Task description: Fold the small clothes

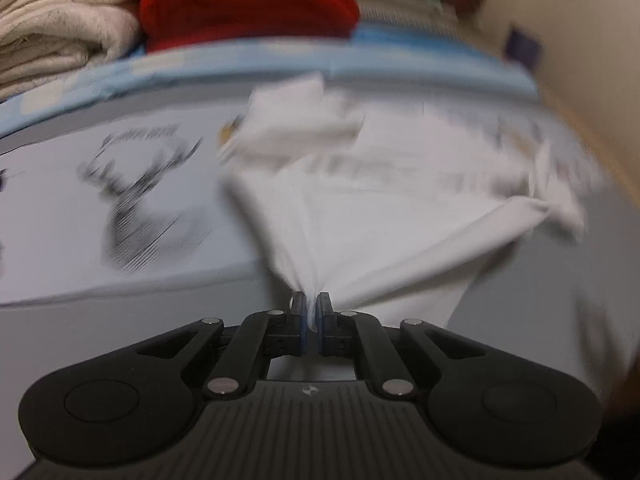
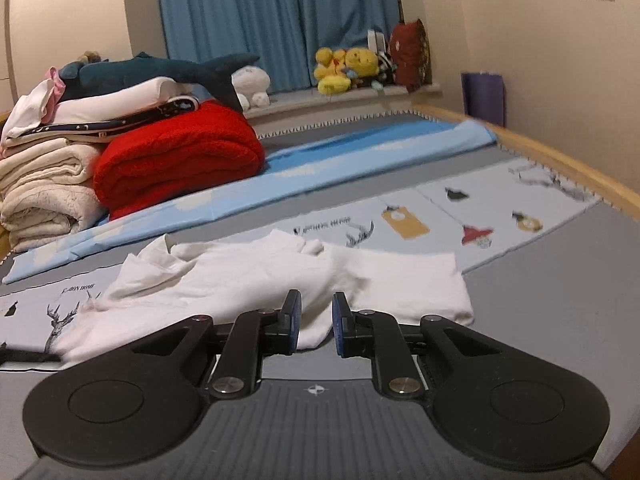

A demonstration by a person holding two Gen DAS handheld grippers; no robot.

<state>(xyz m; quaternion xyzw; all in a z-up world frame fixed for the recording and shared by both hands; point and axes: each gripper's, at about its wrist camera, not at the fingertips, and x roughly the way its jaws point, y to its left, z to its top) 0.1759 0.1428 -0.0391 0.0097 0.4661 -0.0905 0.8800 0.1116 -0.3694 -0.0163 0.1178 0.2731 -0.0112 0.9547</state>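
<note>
White garment point(image 2: 256, 280): crumpled mid-bed. Left gripper point(image 1: 311, 304) fingers pinched tight on a bunched edge, likely to draw it flat. Right gripper point(image 2: 316, 316) fingers part-open, holding nothing.

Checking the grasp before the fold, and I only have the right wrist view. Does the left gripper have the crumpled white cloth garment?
Observer: Yes. In the left wrist view the left gripper is shut on a bunched edge of the white cloth garment.
Operator: Slack or pulled?
Observer: Pulled. The cloth fans out from the pinch in tight pleats.
Operator: Is my right gripper in that view?
Observer: No. It shows only the garment, the deer-print grey bed cover and the folded red fleece blanket, all blurred.
</note>
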